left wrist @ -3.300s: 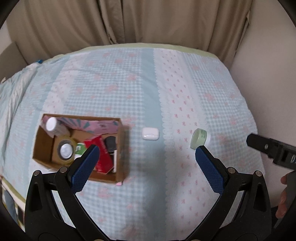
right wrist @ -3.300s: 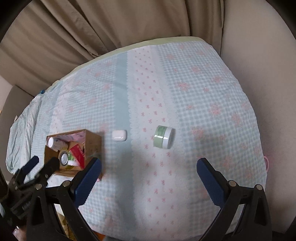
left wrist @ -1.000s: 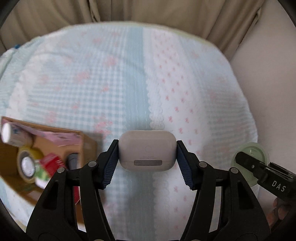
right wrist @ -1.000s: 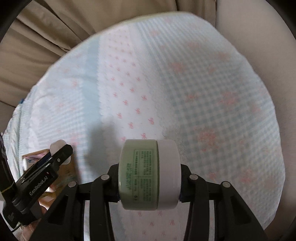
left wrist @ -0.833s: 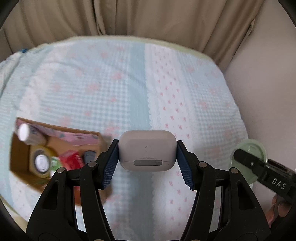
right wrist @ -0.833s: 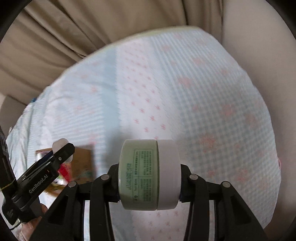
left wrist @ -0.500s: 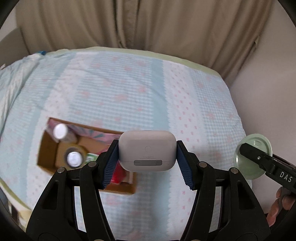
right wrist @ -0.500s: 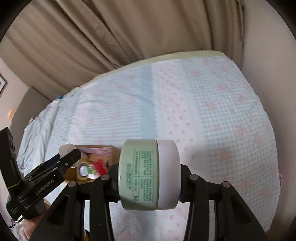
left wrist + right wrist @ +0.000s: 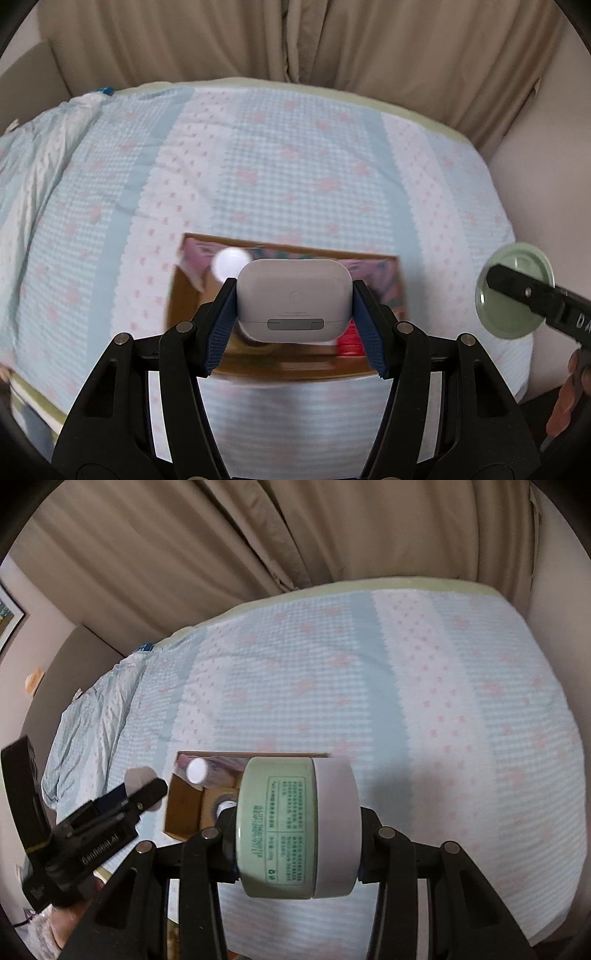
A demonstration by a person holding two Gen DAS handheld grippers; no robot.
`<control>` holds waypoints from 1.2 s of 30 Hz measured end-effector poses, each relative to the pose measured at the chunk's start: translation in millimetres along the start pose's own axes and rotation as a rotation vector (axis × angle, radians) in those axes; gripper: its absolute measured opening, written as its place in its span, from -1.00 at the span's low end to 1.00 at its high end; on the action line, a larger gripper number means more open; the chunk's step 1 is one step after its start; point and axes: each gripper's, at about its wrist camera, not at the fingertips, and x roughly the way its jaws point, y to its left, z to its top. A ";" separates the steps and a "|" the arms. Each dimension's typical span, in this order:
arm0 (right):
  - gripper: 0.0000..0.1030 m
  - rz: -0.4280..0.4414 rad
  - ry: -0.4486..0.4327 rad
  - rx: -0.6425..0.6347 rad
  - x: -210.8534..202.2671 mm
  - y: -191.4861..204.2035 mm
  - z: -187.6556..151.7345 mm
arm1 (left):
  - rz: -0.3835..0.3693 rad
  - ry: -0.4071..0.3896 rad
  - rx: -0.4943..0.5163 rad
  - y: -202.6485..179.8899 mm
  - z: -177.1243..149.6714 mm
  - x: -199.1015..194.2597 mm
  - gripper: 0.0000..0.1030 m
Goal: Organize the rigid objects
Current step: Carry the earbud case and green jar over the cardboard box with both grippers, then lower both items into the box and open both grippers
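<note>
Left wrist – earbud case [image 9: 293, 300] clamped, box [image 9: 192, 295] below

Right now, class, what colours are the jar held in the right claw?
Pale green body with a white lid: the jar shows best in the right wrist view.
</note>
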 end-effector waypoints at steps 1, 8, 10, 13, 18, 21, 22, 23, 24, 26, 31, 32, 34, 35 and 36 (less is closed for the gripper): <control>-0.24 0.001 0.009 0.011 8.2 8.3 -0.1 | 0.005 0.013 0.017 11.6 0.2 7.2 0.11; -0.24 -0.022 0.111 0.062 84.9 60.4 1.0 | 0.005 0.133 0.061 69.3 -5.7 63.0 0.11; -0.24 -0.030 0.145 0.065 105.4 68.0 1.5 | 0.006 0.158 0.066 79.0 -10.1 78.1 0.11; -0.24 -0.034 0.200 0.068 138.7 74.8 3.7 | 0.012 0.196 0.072 88.3 -17.0 101.7 0.11; -0.24 -0.049 0.280 0.049 188.3 77.7 3.6 | 0.020 0.252 0.095 91.8 -30.5 137.0 0.11; -0.24 -0.057 0.330 0.061 214.7 73.7 2.2 | 0.034 0.280 0.131 88.9 -37.1 151.8 0.11; -0.24 -0.057 0.343 0.065 220.3 72.4 1.9 | 0.033 0.285 0.136 87.7 -38.0 153.7 0.11; -0.24 -0.058 0.356 0.067 226.5 71.1 1.8 | 0.031 0.291 0.141 86.9 -38.6 156.0 0.11; -0.24 -0.058 0.365 0.069 231.7 70.1 2.5 | 0.031 0.297 0.149 86.1 -39.3 158.3 0.11; -0.24 -0.055 0.386 0.079 239.3 68.2 4.5 | 0.034 0.304 0.168 84.4 -40.0 161.8 0.11; -0.13 -0.069 0.404 0.091 247.5 67.7 6.7 | 0.022 0.320 0.190 81.4 -37.6 164.2 0.35; 0.12 -0.073 0.387 0.092 244.5 67.9 7.7 | 0.015 0.315 0.193 80.6 -37.0 162.1 0.88; 0.74 -0.083 0.354 0.092 236.5 68.8 9.4 | -0.035 0.292 0.186 78.5 -36.6 153.4 0.99; 0.92 -0.089 0.335 0.092 230.8 68.7 9.4 | -0.030 0.287 0.187 77.3 -37.2 149.9 0.99; 0.95 -0.098 0.327 0.092 226.0 68.2 8.6 | -0.035 0.284 0.190 76.3 -38.4 146.6 0.99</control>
